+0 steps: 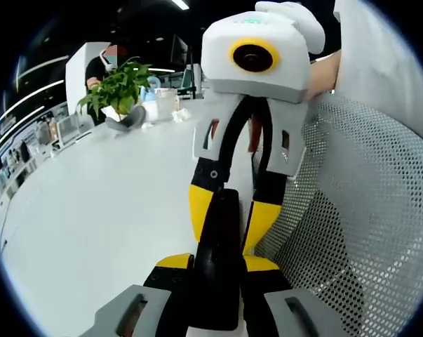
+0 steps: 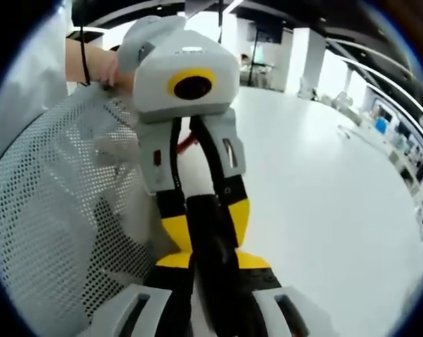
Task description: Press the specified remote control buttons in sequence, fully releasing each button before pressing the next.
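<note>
Remote (image 1: 218, 260) clamped end to end between both grippers above a white table (image 1: 92, 210) | left gripper (image 1: 222, 270) grips one end | right gripper (image 2: 211, 270) grips the other | mesh chair (image 1: 365, 210) beside.

Both cameras sit low over white table (image 1: 92, 217), facing each other at close range. Each looks along black remote (image 1: 218, 260), likely held between them. Shared: remote, table, mesh chair back (image 2: 50, 232).

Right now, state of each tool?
Left tool: shut on the black remote.
Right tool: shut on the same remote.
</note>
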Tool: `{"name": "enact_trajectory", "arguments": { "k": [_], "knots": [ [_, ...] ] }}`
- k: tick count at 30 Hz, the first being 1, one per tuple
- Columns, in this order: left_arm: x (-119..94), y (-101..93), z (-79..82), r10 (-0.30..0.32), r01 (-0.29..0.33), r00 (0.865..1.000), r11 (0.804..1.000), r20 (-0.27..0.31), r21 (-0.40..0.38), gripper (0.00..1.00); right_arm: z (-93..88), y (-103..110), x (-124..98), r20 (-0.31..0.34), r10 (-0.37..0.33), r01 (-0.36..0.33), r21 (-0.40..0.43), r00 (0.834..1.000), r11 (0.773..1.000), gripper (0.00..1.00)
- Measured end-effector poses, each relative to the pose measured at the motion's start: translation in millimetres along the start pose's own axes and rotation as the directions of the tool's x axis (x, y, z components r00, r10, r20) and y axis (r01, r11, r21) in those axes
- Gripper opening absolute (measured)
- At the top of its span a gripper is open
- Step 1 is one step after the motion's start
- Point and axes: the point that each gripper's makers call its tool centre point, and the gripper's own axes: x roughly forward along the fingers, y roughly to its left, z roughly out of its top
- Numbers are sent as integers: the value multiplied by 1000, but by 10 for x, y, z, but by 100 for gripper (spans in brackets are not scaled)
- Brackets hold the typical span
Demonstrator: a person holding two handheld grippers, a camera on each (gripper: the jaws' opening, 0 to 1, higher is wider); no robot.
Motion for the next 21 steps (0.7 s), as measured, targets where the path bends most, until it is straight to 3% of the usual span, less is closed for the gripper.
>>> {"name": "enact_trajectory", "arguments": {
  "k": [21],
  "knots": [
    [4, 3, 4, 0, 0, 1000, 1000, 0, -1, 25, -66, -37, -42, -18, -8, 8, 4, 1000, 1000, 20]
  ]
}}
